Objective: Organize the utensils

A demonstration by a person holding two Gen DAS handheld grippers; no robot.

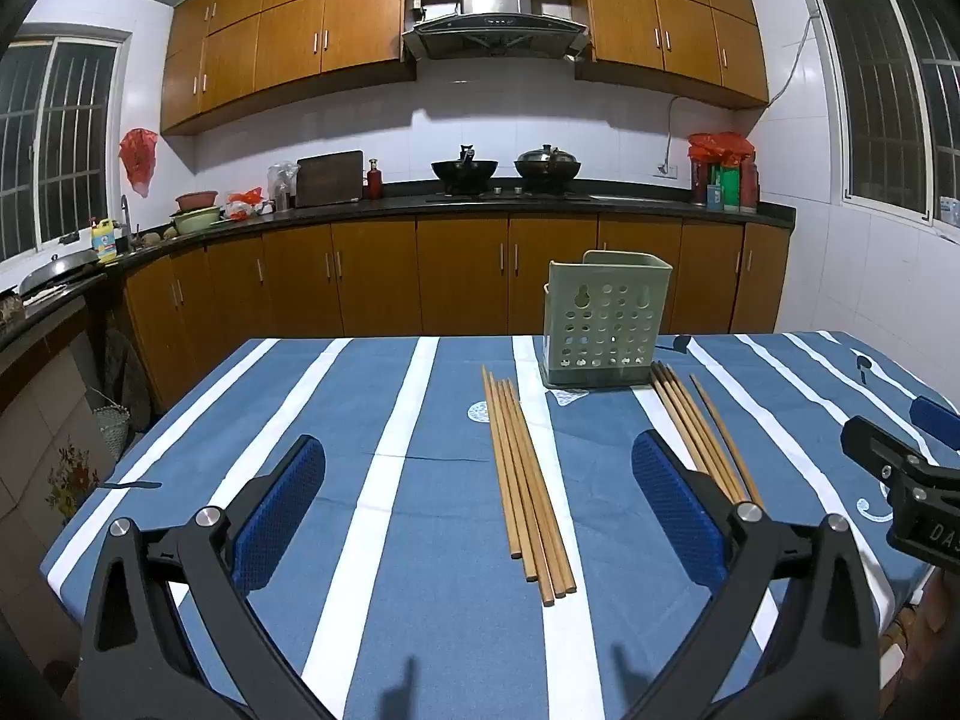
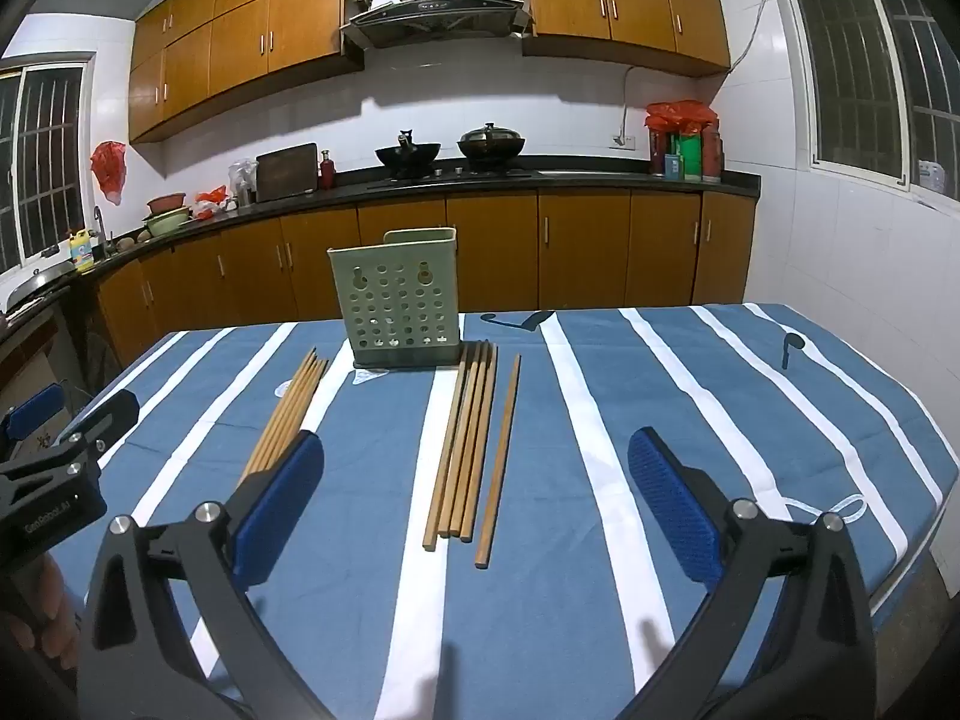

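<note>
My left gripper and right gripper are wide open, holding nothing. Chopsticks lie at 12 o'clock, near the green holder. They look light, stiff and slippery; I'd pinch their middles.

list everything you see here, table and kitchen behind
wooden chopsticks, left bundle: about six, tan, flat on the table left of the holder
wooden chopsticks, right group: about six, tan, right of the holder, one lying apart
perforated plastic utensil holder: one, pale green, upright at the table's far side
striped tablecloth: one, blue and white, covering the table
woks: two, black, on the stove
left hand-held gripper: black, blue pads, open
right hand-held gripper: black, blue pads, open
</note>
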